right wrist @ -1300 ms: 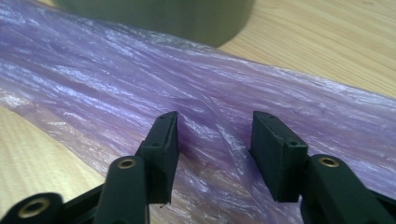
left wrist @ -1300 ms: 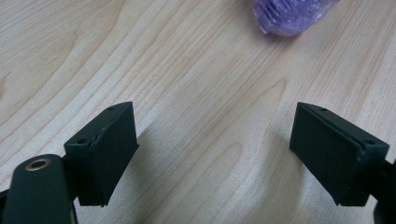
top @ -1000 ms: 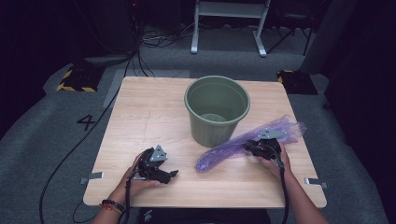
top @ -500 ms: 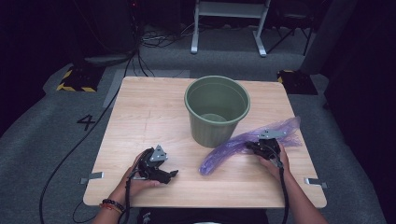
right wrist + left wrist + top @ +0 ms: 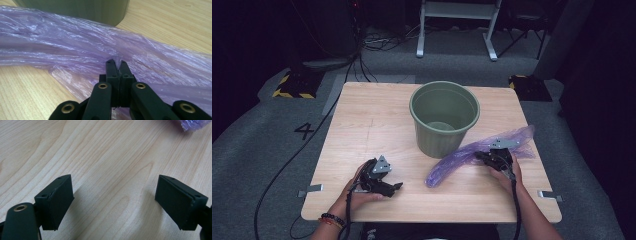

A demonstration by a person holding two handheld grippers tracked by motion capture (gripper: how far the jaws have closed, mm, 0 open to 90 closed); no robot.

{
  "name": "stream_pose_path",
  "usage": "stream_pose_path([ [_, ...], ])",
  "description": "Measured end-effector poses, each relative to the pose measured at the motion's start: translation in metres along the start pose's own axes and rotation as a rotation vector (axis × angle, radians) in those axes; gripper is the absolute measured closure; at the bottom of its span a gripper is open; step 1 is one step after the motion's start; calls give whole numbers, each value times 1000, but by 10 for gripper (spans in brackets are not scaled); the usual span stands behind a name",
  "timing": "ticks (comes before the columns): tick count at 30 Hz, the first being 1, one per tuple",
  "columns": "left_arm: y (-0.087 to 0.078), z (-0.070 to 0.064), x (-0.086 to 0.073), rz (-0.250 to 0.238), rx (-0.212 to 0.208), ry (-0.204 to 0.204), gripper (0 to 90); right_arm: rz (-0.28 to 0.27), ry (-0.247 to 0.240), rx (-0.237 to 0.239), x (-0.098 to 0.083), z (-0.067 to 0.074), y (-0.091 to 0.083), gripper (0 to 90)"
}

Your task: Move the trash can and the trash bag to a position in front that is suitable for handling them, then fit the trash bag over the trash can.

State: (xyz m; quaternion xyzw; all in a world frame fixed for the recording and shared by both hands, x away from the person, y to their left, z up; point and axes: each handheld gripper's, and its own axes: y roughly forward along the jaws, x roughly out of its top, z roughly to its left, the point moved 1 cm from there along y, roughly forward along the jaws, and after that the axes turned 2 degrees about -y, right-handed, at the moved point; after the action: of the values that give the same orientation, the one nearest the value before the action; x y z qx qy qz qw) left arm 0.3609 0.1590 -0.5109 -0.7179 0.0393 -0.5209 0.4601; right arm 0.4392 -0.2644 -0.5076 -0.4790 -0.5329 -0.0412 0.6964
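A long, crumpled bag of thin translucent purple plastic (image 5: 479, 152) lies stretched across the right part of the pale wood-grain tabletop (image 5: 372, 120), running from near the right edge down toward the front middle, its mid-part passing just beside the base of a round dark-green plastic bucket (image 5: 443, 117) that stands upright and open-topped near the tabletop's centre. The right gripper (image 5: 496, 156), held in the person's right hand at the right side of the tabletop, has just been closing its 2 black fingers, and the right gripper view shows them pressed together (image 5: 117, 65) with a fold of the purple film pinched between their tips, the rest of the bag (image 5: 75, 45) spreading out on both sides and the green bucket wall (image 5: 82, 10) rising right behind it. The left gripper (image 5: 379, 177) rests low at the front left of the tabletop in the person's left hand, well apart from the bag; its 2 fingers (image 5: 58, 200) stand wide apart with bare wood between them, gripping nothing, and a corner of the purple plastic (image 5: 193, 123) shows at the far edge of the left gripper view.
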Motion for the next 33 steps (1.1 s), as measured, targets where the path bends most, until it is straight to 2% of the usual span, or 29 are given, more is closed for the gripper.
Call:
stream_pose_path([
  [8,0,0,0,-1,0,0,148,-33,18,10,-1,-1,-3,899],
  [17,0,0,0,-1,-1,-3,148,-130,-1,-3,7,2,-18,900],
  [18,0,0,0,-1,-1,-3,148,-156,-8,-2,10,5,-24,900],
  [28,2,1,2,8,-7,5,131,-264,-56,13,25,21,-50,900],
  [33,3,2,3,10,-12,7,117,-326,-114,38,34,37,-66,899],
])
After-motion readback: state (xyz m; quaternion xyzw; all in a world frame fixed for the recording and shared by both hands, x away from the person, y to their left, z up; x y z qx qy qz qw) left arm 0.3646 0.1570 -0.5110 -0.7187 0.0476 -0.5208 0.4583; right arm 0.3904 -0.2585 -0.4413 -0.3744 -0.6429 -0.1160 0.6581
